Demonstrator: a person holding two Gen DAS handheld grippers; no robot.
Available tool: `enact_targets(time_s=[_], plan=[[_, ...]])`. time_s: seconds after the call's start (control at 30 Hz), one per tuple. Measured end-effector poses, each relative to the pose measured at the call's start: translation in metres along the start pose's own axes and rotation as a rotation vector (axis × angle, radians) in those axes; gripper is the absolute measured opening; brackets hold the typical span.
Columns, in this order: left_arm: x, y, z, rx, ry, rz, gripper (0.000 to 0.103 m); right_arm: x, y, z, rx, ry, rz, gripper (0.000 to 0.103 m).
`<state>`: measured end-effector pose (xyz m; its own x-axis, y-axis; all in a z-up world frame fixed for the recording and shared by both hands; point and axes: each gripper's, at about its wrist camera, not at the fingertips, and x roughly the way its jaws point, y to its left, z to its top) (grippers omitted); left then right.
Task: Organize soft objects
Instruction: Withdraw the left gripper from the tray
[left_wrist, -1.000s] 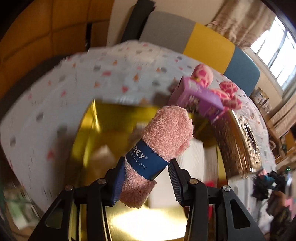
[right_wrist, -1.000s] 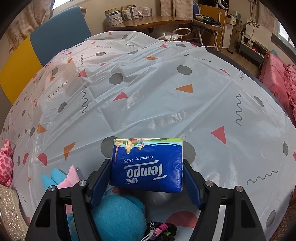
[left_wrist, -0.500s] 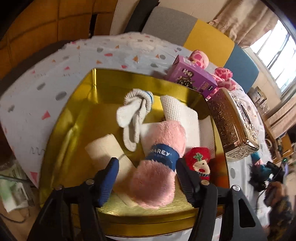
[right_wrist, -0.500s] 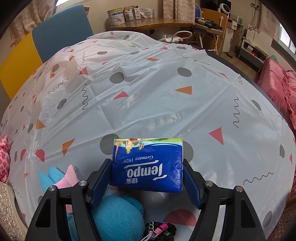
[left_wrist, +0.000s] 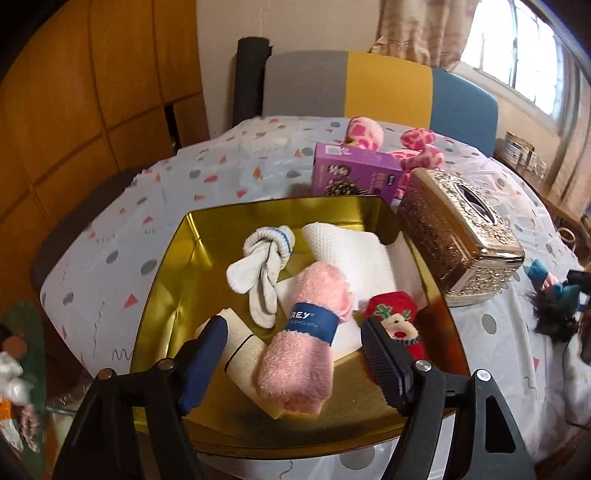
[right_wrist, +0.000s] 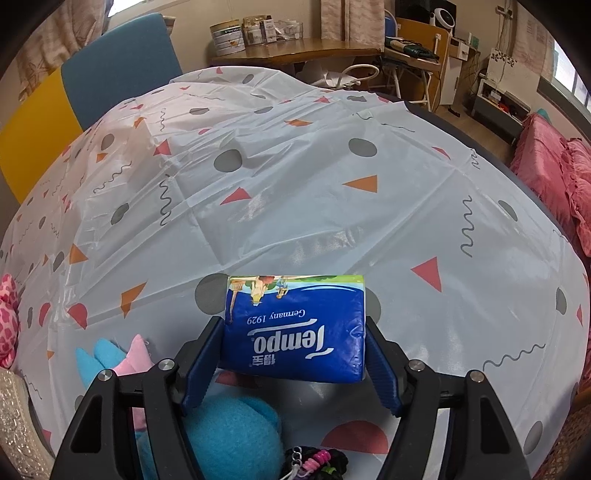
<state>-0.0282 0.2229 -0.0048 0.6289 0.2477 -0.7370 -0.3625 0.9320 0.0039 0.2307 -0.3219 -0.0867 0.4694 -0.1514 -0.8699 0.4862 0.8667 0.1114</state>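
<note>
In the left wrist view a gold tray (left_wrist: 166, 280) holds a rolled pink washcloth (left_wrist: 308, 332) with a blue band, a white sock bundle (left_wrist: 264, 269), a white folded cloth (left_wrist: 354, 251), a cream roll (left_wrist: 240, 347) and a red Christmas sock (left_wrist: 397, 325). My left gripper (left_wrist: 291, 360) is open above the tray's near side, its jaws apart from the washcloth. In the right wrist view my right gripper (right_wrist: 293, 356) is shut on a blue Tempo tissue pack (right_wrist: 295, 326), held above the patterned tablecloth (right_wrist: 295, 184).
A purple box (left_wrist: 351, 173), pink spotted plush (left_wrist: 364, 133) and an ornate gold tissue box (left_wrist: 461, 236) stand behind and right of the tray. A blue plush (right_wrist: 229, 428), pink-blue plush (right_wrist: 118, 358) and black keychain (right_wrist: 314, 461) lie under the right gripper.
The left gripper opened, let the pink washcloth down into the gold tray and drew back. The right gripper stayed put with the tissue pack.
</note>
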Motion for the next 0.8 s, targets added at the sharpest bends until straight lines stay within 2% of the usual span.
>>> enact_targets(time_s=[0.07, 0.3, 0.4, 0.53, 0.63, 0.8], plan=[[-0.005, -0.004, 0.0, 0.019, -0.013, 0.005, 0.079, -0.002, -0.003, 0.001, 0.023, -0.01, 0.011, 0.073], [-0.018, -0.015, 0.0, 0.055, -0.047, 0.004, 0.08, -0.019, -0.007, 0.006, 0.068, -0.079, 0.065, 0.073], [-0.02, -0.017, -0.001, 0.063, -0.051, 0.003, 0.086, -0.027, -0.012, 0.01, 0.103, -0.111, 0.093, 0.073], [-0.022, -0.02, -0.002, 0.063, -0.062, -0.004, 0.086, -0.043, -0.016, 0.013, 0.137, -0.173, 0.16, 0.073], [-0.026, -0.023, -0.003, 0.08, -0.072, 0.003, 0.086, -0.042, -0.011, 0.013, 0.126, -0.16, 0.18, 0.073], [-0.031, -0.021, -0.005, 0.08, -0.08, 0.014, 0.086, -0.025, -0.012, 0.01, 0.121, -0.092, 0.113, 0.073]])
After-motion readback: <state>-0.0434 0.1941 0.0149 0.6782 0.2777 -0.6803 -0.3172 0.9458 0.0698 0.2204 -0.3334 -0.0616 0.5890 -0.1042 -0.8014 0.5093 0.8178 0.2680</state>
